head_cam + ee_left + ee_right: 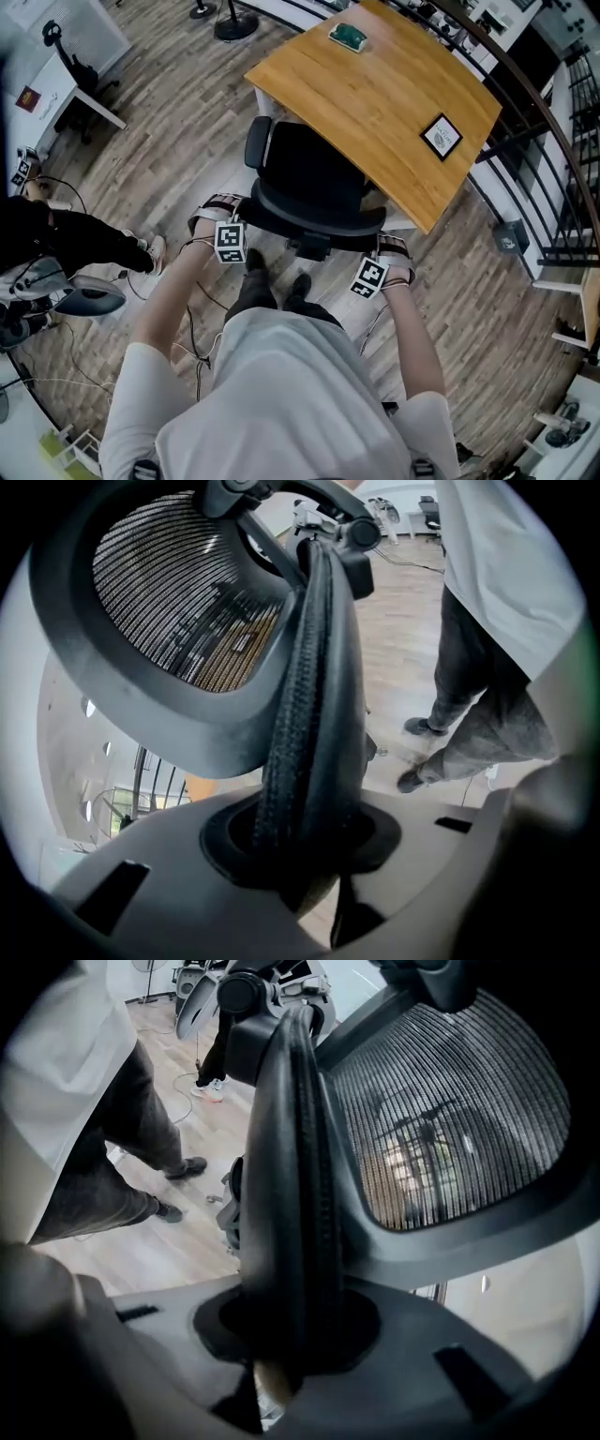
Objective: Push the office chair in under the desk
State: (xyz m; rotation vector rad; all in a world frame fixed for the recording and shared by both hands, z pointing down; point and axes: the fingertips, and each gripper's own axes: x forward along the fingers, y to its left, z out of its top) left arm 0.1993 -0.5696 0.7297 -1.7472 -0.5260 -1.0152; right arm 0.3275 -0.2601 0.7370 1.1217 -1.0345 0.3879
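left tongs (302, 847) and right tongs (289, 1333), narrowly parted, each pinch a side edge of the office chair backrest (314, 214).

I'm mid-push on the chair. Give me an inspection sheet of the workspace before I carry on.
Surface: wood-plank floor; wooden desk.
Job's things: office chair, seat partly under the desk, backrest outside it.
Clutter: green object and framed card on the desk.
Grippers: left gripper and right gripper each shut on a side edge of the chair's backrest.
Cables: loose cables on the floor at left.
Surroundings: another person in dark clothes low at left; railing at right.
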